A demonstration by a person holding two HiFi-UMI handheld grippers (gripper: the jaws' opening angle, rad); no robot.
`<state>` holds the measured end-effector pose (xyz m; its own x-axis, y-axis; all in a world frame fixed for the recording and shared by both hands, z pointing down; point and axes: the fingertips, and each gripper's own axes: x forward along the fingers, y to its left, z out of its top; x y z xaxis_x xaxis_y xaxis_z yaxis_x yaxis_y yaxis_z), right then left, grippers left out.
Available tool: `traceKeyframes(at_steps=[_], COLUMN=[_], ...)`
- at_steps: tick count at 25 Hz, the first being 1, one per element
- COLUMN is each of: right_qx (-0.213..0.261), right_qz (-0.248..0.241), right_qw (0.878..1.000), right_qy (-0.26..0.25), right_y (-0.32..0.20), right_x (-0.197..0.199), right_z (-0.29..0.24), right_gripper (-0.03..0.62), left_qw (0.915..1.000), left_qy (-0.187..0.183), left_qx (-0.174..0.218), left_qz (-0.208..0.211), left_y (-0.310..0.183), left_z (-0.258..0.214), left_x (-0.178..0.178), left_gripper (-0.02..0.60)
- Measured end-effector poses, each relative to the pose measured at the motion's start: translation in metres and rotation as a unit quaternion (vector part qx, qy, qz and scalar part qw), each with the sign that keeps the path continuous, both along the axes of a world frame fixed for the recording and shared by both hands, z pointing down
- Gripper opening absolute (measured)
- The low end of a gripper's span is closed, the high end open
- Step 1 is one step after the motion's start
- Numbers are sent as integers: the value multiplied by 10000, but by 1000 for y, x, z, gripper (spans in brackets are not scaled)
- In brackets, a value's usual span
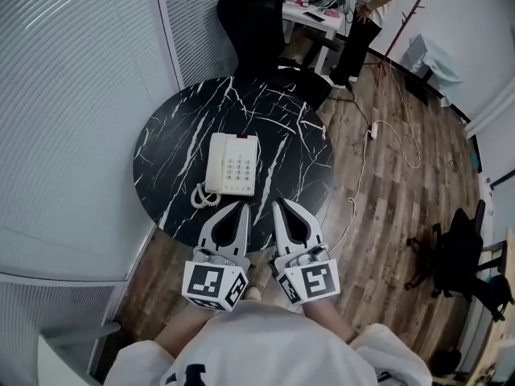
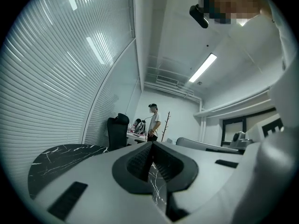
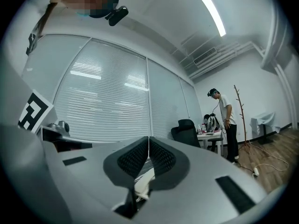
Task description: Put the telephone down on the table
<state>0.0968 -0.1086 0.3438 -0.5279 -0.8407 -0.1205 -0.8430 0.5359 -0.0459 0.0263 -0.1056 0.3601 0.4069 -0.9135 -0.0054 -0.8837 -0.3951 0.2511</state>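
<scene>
A cream push-button telephone lies flat on the round black marble table, handset on its left side, coiled cord curling at its near end. My left gripper hovers just short of the phone's near edge, jaws shut with nothing between them. Beside it my right gripper is also shut and empty. In the left gripper view the left gripper shows its pads closed tip to tip, marble behind. In the right gripper view the right gripper is shut; a sliver of the telephone shows through the gap below.
White blinds run along the left wall. A black office chair stands behind the table. A person stands at a white desk further back. A cable trails over the wooden floor at the right, near another black chair.
</scene>
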Motion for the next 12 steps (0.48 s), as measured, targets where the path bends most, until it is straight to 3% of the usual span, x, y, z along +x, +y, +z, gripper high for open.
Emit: traceKeyframes(at_steps=[12], right_qx=[-1], right_qz=[-141], right_qw=[9996], right_qy=[-247], right_y=[48], right_x=[15], right_z=[-11], right_gripper=[29], left_qw=[9999], left_qy=[-38], left_qx=[85], left_qz=[-105], left_y=[46], left_z=[-7], left_x=[15], left_gripper=[6])
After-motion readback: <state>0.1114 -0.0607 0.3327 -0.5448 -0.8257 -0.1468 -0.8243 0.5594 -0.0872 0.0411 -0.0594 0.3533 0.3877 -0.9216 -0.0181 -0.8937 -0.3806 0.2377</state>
